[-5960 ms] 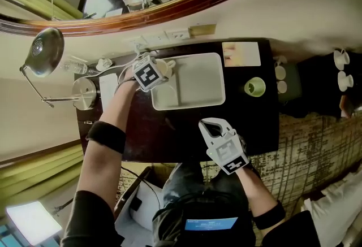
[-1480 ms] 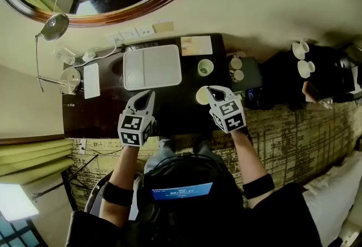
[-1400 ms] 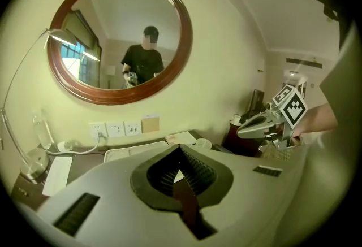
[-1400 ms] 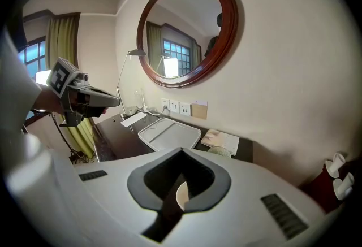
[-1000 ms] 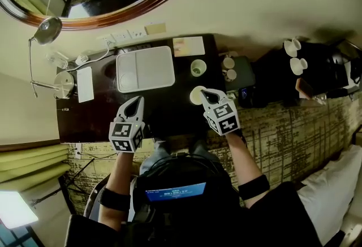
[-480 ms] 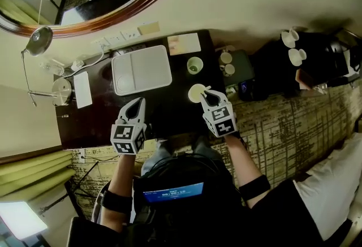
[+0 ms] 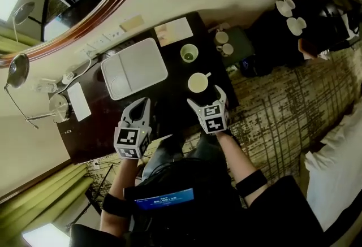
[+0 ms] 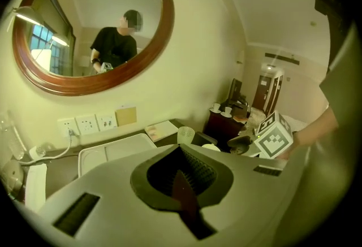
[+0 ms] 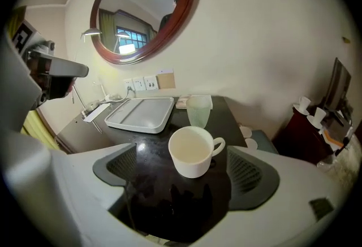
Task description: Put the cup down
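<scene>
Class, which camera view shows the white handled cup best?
The right gripper view: the white cup sits large and central, handle and inside clear. The head view shows it small from above; the left gripper view only a sliver.

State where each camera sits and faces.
Head view: on the person's head, facing steeply down at the desk; left gripper, right gripper, forearms show.
Left gripper view: on that gripper, facing the mirror past shut jaws.
Right gripper view: facing the white cup between jaws just opened.
Shared: the tray.

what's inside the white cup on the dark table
Nothing visible: the white cup shows a bare pale bottom. Its near inner wall is hidden behind the rim.
</scene>
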{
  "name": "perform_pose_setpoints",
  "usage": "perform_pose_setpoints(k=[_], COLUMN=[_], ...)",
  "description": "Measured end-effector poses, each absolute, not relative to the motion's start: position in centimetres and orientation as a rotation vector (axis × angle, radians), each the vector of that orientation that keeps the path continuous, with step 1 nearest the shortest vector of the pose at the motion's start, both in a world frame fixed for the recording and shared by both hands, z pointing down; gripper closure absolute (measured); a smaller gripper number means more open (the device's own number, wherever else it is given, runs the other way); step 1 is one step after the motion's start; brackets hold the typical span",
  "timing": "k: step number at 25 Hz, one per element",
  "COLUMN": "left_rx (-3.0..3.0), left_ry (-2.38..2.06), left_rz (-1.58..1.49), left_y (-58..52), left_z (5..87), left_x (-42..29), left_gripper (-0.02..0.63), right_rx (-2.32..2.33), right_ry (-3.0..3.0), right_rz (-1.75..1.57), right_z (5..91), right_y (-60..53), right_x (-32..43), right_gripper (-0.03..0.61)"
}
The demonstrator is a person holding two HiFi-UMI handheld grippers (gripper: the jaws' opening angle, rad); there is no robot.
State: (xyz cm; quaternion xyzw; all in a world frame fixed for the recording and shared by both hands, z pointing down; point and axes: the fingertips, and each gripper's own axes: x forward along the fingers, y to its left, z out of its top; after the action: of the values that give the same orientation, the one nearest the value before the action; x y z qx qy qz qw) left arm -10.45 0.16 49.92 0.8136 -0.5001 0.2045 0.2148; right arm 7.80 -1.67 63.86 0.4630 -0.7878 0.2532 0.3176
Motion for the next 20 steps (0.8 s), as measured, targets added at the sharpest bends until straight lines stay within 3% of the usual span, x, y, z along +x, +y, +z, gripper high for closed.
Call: perform_pose_setpoints(k=[17,20], left_rx=[2.254,2.242], left_ry=[-1.312,-1.315], left_rz=[0.653,0.652], left_y=[-0.2,-0.2], left_z=[53.4,53.7], left_x=[-9.8,-9.7], left_gripper=[0.612,0.612], right_rx=[1.379,1.336], right_ry=[-1.993,-2.009], right_rz=[0.720,0.705], right_z=[69.6,69.6], right_y=[-6.2,-6.2], right_x=[7.7,7.4], right_gripper=[0.041,0.134])
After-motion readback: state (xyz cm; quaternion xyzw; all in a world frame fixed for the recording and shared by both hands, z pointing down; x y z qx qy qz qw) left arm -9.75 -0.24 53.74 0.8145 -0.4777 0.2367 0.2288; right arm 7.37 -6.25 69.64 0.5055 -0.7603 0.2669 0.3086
